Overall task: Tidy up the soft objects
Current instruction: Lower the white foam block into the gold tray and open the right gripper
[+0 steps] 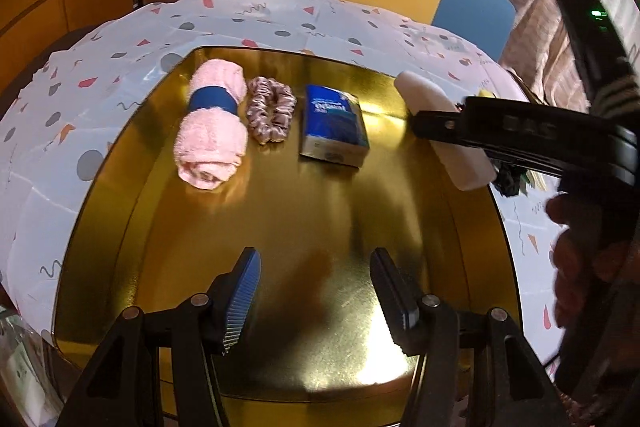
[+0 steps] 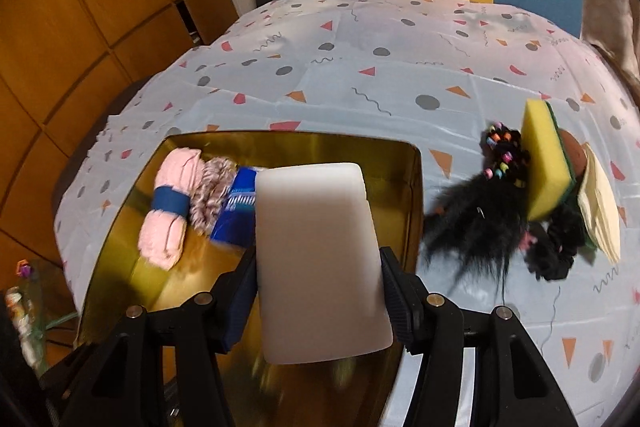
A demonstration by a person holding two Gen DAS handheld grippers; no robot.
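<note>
You're mid-carry w/ the right tongs (image 2: 320, 279): they're clenched on the white foam block (image 2: 320, 259), pads pressing its two long sides, block held above the near-right part of the gold tray (image 2: 416, 187). Left tongs (image 1: 316, 291) are released, nothing btwn them, hovering over bare tray floor. Ahead of the left tongs sits a row: pink rolled towel (image 1: 214, 125), scrunchie (image 1: 270, 109), blue tissue pack (image 1: 334, 125). Next move, I'd judge: set the block down in the gap right of the tissue pack, then let go. Block's long axis runs straight out along the right tongs, far end pointing away from you and approx. parallel w/ the row. Black wig (image 2: 484, 211), yellow sponge (image 2: 546, 163) etc. wait on the counter, right of the right tongs.
</note>
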